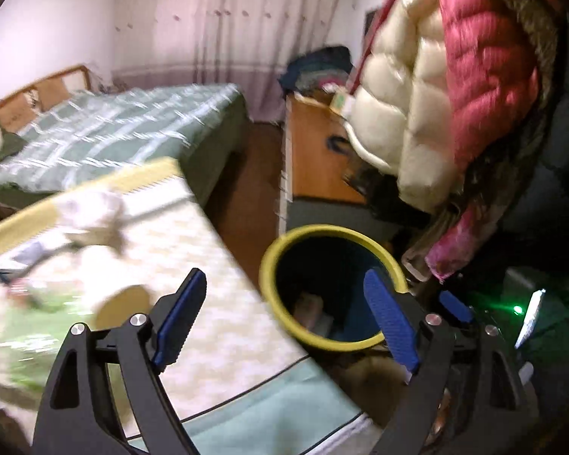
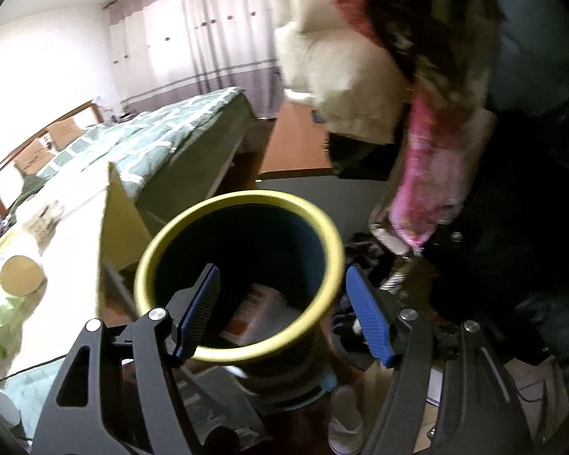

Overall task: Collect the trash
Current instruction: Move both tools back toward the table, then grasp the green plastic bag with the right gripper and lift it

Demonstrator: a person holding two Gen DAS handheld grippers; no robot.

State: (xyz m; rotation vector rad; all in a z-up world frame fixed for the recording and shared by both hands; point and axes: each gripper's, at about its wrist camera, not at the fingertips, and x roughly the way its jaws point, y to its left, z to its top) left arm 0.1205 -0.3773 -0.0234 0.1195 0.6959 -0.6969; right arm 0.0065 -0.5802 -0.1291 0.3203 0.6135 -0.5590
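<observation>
A round, dark blue waste bin with a yellow rim (image 2: 239, 280) is seen standing upright on the floor beside the pale patterned table (image 1: 193, 265), its long axis vertical and its mouth pointing up; crumpled paper trash (image 2: 261, 311) is seen lying inside. The right gripper (image 2: 284, 314) is held wide open and empty above the mouth. The left gripper (image 1: 284, 322) is likewise spread wide, nothing being gripped.

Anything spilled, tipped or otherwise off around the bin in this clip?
Nothing stands out. The yellow-rimmed bin stands upright beside the table, with paper-like trash at its bottom. Both the left gripper and right gripper are open and empty. Heavy motion blur hides finer detail.
</observation>
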